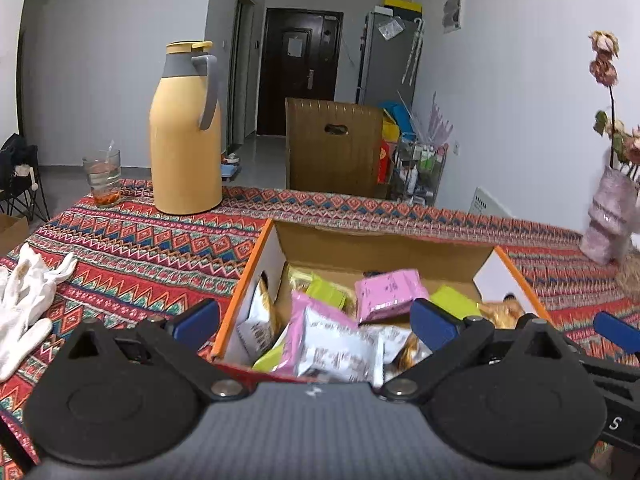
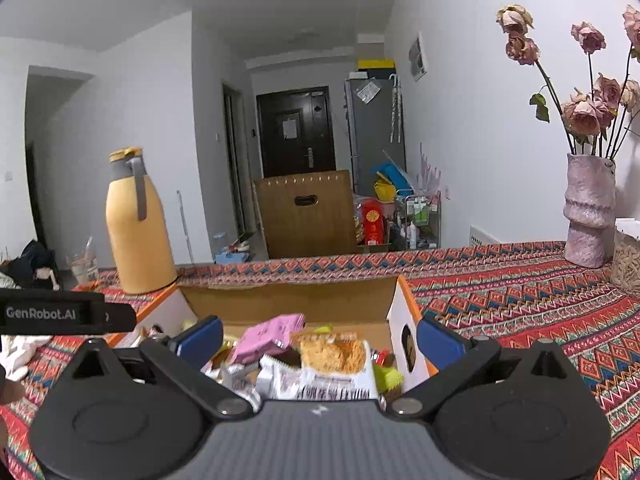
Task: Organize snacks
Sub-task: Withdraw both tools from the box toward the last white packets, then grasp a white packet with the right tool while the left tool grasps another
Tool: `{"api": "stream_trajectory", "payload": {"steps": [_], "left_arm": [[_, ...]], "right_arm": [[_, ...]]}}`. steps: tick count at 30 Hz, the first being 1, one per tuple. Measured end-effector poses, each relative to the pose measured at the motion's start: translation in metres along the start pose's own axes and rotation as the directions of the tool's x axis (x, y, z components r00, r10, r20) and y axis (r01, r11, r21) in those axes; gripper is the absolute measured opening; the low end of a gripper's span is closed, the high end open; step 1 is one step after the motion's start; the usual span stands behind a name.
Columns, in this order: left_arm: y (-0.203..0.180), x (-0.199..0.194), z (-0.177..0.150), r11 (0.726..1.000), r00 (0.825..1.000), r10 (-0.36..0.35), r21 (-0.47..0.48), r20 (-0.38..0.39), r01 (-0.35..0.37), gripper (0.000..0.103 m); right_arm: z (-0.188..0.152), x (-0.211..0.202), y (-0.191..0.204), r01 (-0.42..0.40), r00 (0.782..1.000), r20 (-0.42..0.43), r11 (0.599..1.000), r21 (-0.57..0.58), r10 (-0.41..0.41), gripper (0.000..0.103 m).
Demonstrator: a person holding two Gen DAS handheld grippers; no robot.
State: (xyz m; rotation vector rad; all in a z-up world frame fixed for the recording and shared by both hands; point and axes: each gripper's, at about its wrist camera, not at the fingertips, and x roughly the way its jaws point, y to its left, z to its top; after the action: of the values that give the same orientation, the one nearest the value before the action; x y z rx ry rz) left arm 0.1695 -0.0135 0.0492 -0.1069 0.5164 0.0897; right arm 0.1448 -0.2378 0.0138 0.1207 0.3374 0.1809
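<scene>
Open cardboard box (image 1: 400, 252) full of snacks, in the middle of the table.

Inside the box: pink packet (image 1: 390, 290) on top of the pile, white packets (image 1: 336, 346), green packets (image 1: 326, 292), and a packet with a crunchy orange cake picture (image 2: 334, 354). Just above the box: left gripper (image 1: 316, 320), spread wide, holding nothing. Right beside it: right gripper (image 2: 320, 338), also spread wide, holding nothing. Under it all: red patterned tablecloth (image 1: 132, 240). Behind the box to the left: tall yellow jug (image 1: 186, 132) and a glass (image 1: 102, 178). Far left: white gloves (image 1: 28, 300). Far right: pink vase (image 2: 590, 210) with dry roses (image 2: 588, 116).
</scene>
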Motion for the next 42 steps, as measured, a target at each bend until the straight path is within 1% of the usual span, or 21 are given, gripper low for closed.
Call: {"api": "stream_trajectory", "payload": {"steps": [9,18,22,25,30,36,39,41,42], "left_arm": [[0.019,-0.014,-0.03,0.999,0.997,-0.017,0.027,-0.072,0.019,0.103],[0.039,-0.002,-0.056,1.0,0.993,-0.023,-0.002,-0.117,0.023,0.103],[0.044,0.001,-0.06,0.999,0.993,-0.043,-0.014,-0.113,0.042,0.103],[0.046,0.004,-0.063,0.998,0.99,-0.055,-0.024,-0.129,0.053,0.103],[0.047,0.006,-0.066,0.998,0.988,-0.059,-0.029,-0.142,0.055,0.103],[0.046,0.009,-0.068,0.998,0.986,-0.051,-0.029,-0.159,0.047,0.103],[0.046,0.011,-0.069,0.998,0.985,-0.05,-0.031,-0.168,0.045,0.103],[0.047,0.013,-0.069,0.998,0.984,-0.051,-0.032,-0.173,0.046,0.103],[0.047,0.014,-0.069,0.998,0.983,-0.052,-0.032,-0.177,0.047,0.103]], "right_arm": [[-0.025,-0.02,0.008,-0.008,0.996,-0.086,1.0,-0.026,0.006,0.103],[-0.056,-0.021,0.014,0.009,0.98,-0.201,0.999,-0.032,-0.015,0.103],[-0.066,-0.019,0.02,0.018,0.97,-0.241,0.999,-0.045,-0.029,0.103],[-0.069,-0.019,0.025,0.019,0.966,-0.256,0.998,-0.06,-0.034,0.103],[-0.071,-0.014,0.03,0.012,0.96,-0.278,0.997,-0.081,-0.034,0.103],[-0.073,0.005,0.036,0.007,0.949,-0.312,0.995,-0.104,-0.039,0.103],[-0.074,0.016,0.038,-0.005,0.942,-0.334,0.994,-0.105,-0.03,0.095],[-0.076,0.024,0.039,-0.014,0.933,-0.36,0.995,-0.097,-0.022,0.082],[-0.078,0.027,0.04,-0.018,0.929,-0.37,0.996,-0.093,-0.018,0.079]]}}
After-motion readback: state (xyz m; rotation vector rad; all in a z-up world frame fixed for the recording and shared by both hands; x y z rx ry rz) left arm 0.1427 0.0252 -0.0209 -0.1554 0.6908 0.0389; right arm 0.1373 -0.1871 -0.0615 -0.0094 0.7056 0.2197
